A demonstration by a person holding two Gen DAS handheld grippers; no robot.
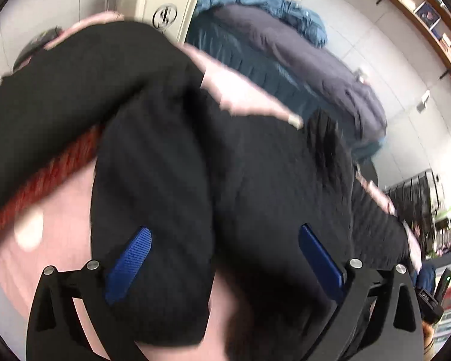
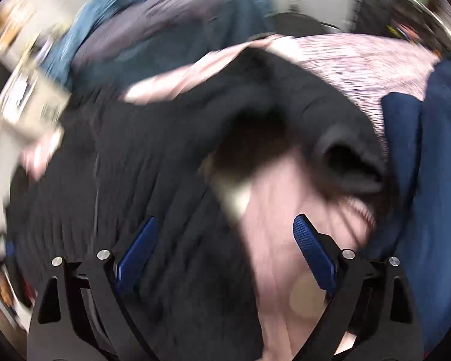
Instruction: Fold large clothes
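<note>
Both tongs wide, nothing gripped: left tongs [image 1: 225, 266] and right tongs [image 2: 225, 255] hang over the black garment [image 1: 225, 165] on the pink sheet [image 2: 285, 225]. Probably between folds, blur hides edges. Next: regrip a hem. Blue pile [image 1: 270, 39] beyond.

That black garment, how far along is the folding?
Done: one part of the black garment already lies folded over the rest, on the pink sheet.
In hand: nothing; the left gripper and the right gripper both stand open above the cloth.
Left: it looks bunched and uneven, so probably more folds and smoothing. Blur hides the details.
</note>
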